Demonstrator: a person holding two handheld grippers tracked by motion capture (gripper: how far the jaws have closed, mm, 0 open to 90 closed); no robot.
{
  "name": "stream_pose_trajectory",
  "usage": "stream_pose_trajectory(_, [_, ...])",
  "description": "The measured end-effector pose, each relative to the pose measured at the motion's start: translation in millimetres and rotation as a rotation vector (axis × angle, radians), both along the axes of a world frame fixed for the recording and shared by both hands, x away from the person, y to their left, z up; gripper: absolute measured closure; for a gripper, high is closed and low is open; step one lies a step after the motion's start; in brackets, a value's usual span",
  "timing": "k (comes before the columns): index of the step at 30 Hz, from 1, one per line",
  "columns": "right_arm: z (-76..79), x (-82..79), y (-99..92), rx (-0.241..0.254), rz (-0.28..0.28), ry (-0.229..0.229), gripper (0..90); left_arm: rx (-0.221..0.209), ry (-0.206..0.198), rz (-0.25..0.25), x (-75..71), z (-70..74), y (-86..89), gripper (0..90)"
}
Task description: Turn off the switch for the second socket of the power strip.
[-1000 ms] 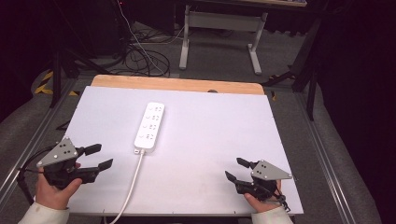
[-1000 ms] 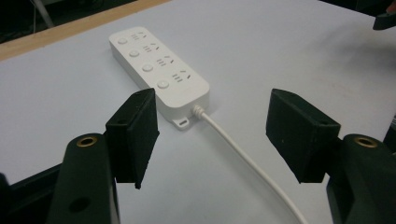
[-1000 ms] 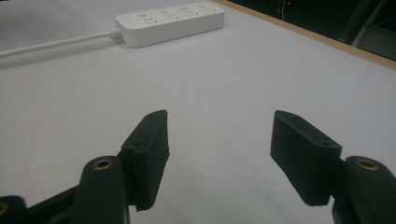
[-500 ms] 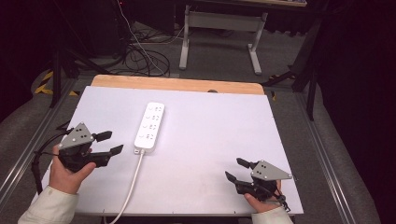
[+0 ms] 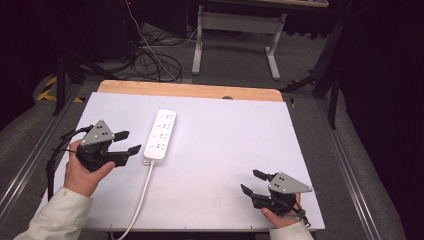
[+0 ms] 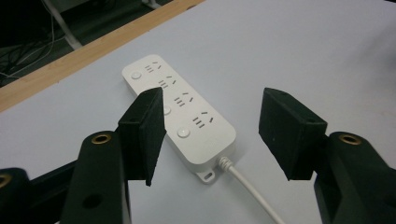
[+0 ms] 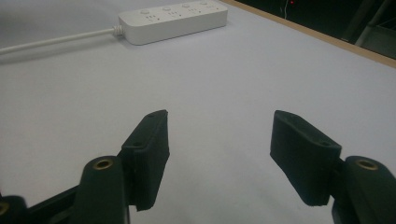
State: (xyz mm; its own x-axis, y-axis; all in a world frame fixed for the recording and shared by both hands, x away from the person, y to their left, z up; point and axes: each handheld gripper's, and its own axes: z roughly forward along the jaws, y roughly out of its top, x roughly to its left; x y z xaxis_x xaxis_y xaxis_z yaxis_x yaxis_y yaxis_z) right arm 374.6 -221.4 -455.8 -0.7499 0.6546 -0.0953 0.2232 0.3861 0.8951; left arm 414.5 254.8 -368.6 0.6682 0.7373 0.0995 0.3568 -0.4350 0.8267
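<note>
A white power strip (image 5: 160, 136) with several sockets lies lengthwise near the table's middle left; its white cord (image 5: 138, 205) runs off the near edge. My left gripper (image 5: 127, 142) hovers open just left of the strip's cord end, jaws pointing at it. Through the left gripper view the strip (image 6: 180, 117) lies just beyond the gap of my left gripper (image 6: 212, 123), untouched. My right gripper (image 5: 251, 181) rests open near the front right corner, holding nothing. The right gripper view has the strip (image 7: 173, 18) far off beyond my right gripper (image 7: 219, 144).
The white table top (image 5: 225, 145) has a wooden strip (image 5: 190, 91) along its far edge. Beyond it on the floor are cables (image 5: 155, 62) and a desk frame (image 5: 235, 30). Metal rails run along both table sides.
My left gripper has moved forward and to the right, from the front left corner up to the strip's cord end. The right gripper has stayed put.
</note>
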Motion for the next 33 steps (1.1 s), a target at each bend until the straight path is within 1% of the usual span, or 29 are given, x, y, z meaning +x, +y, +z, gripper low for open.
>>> stream_pose_trajectory(4, [0.1, -0.1, -0.2, -0.002, 0.001, -0.002, 37.5, 0.010, 0.003, 0.001, 7.2, 0.7, -5.2, 41.5])
stream_pose_trajectory(7, [-0.1, -0.1, 0.1, -0.001, 0.004, -0.001, 37.5, 0.002, 0.005, 0.006, 13.1, -0.1, -8.4, 41.7])
stream_pose_trajectory(10, [-0.3, 0.4, 0.5, 0.000, 0.004, 0.001, 37.5, 0.010, 0.007, 0.010, 19.3, -0.9, -12.1, 41.9])
stream_pose_trajectory(12, [-0.5, 0.6, 0.6, -0.003, 0.007, -0.001, 37.5, 0.023, 0.006, 0.012, 23.5, -0.8, -14.7, 42.0])
stream_pose_trajectory(13, [-0.5, 0.5, 0.7, -0.002, 0.007, -0.001, 37.5, 0.021, 0.011, 0.014, 25.0, -0.9, -16.4, 42.0])
stream_pose_trajectory(17, [-0.5, 0.4, 0.2, -0.001, 0.008, 0.002, 37.5, 0.030, 0.007, 0.021, 33.6, -1.1, -22.7, 41.6])
stream_pose_trajectory(20, [-0.8, 1.2, 0.3, -0.003, 0.011, -0.003, 37.5, 0.036, 0.016, 0.024, 40.5, -2.2, -25.3, 41.7])
stream_pose_trajectory(21, [-0.8, 1.1, 0.5, -0.004, 0.013, -0.004, 37.5, 0.030, 0.017, 0.029, 42.8, -3.0, -26.3, 41.8])
stream_pose_trajectory(24, [-1.0, 1.0, 0.5, -0.004, 0.013, -0.004, 37.5, 0.032, 0.027, 0.030, 49.6, -5.1, -29.3, 41.9])
stream_pose_trajectory(26, [-1.0, 1.0, 0.2, -0.001, 0.012, -0.001, 37.5, 0.039, 0.033, 0.028, 52.0, -5.8, -31.2, 41.9])
stream_pose_trajectory(30, [-1.6, 1.4, 0.2, 0.000, 0.015, -0.001, 37.5, 0.047, 0.026, 0.026, 55.9, -6.1, -34.5, 42.0])
stream_pose_trajectory(31, [-1.6, 1.4, 0.3, 0.000, 0.016, 0.000, 37.5, 0.048, 0.024, 0.031, 56.6, -6.5, -35.2, 41.9])
stream_pose_trajectory(32, [-1.7, 1.6, 0.4, 0.000, 0.016, 0.000, 37.5, 0.062, 0.010, 0.040, 57.9, -7.0, -35.1, 41.4])
stream_pose_trajectory(33, [-1.7, 1.5, 0.5, 0.000, 0.016, 0.001, 37.5, 0.068, 0.021, 0.055, 59.3, -8.0, -35.1, 41.6])
